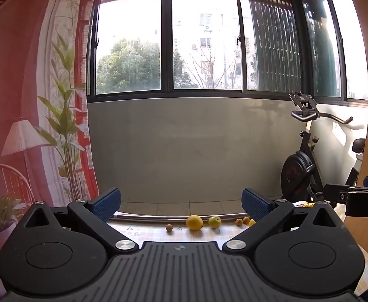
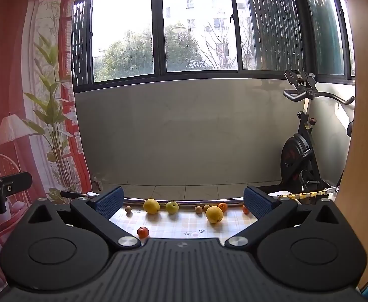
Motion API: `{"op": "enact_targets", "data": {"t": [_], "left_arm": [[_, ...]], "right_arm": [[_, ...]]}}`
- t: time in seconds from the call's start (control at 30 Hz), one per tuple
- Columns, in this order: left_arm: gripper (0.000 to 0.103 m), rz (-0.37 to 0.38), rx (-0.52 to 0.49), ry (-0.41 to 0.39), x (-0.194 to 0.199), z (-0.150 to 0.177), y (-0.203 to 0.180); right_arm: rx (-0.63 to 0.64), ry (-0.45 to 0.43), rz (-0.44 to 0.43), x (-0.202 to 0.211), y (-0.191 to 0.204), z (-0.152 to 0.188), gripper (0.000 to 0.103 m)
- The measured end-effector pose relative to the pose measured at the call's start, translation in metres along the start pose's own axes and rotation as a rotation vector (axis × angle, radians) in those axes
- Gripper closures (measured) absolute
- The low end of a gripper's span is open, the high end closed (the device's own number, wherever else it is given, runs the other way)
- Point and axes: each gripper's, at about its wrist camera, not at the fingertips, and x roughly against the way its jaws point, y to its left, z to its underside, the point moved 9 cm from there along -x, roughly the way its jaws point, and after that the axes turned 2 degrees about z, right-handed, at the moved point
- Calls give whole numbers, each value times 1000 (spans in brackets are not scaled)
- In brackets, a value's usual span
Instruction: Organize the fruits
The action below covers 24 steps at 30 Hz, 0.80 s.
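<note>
Fruit lay scattered along the far edge of a checked tablecloth [image 2: 184, 222] as two hand-held grippers hung over the near side of the table, neither one holding anything. The left gripper [image 1: 181, 202] had its blue-padded jaws spread as wide as they appeared to go, with only air between them; the right gripper [image 2: 183, 201] was opened just as wide and equally empty, both tilted slightly down toward the spread, a posture that read as a survey before any first pick. Against a metal rail [image 2: 184, 201] at the table's far edge sat a small brown fruit [image 2: 128, 209] on the left, then a yellow lemon-like fruit [image 2: 151, 206] and a green apple [image 2: 172, 207] just beside it. Farther right were two more small brown fruits [image 2: 198, 209], a second large yellow fruit [image 2: 214, 214] slightly nearer, and an orange [image 2: 222, 206] behind it. One small red-orange fruit [image 2: 143, 232] sat alone, nearest the right gripper, and another red-orange one [image 2: 245, 210] peeped from behind that gripper's right finger. No bowl or tray was in view (where the fruit was meant to go could not be told). The rail likely kept round fruit from rolling off. An exercise bike [image 2: 299, 151] stood by the windowed wall [image 2: 184, 130] at far right.
</note>
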Motion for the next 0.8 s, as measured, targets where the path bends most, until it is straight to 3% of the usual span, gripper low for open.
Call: {"op": "enact_targets", "data": {"t": [0.8], "left_arm": [[0, -2, 1, -8, 0, -1, 0]], "right_arm": [[0, -8, 5, -3, 2, 5, 0]]}}
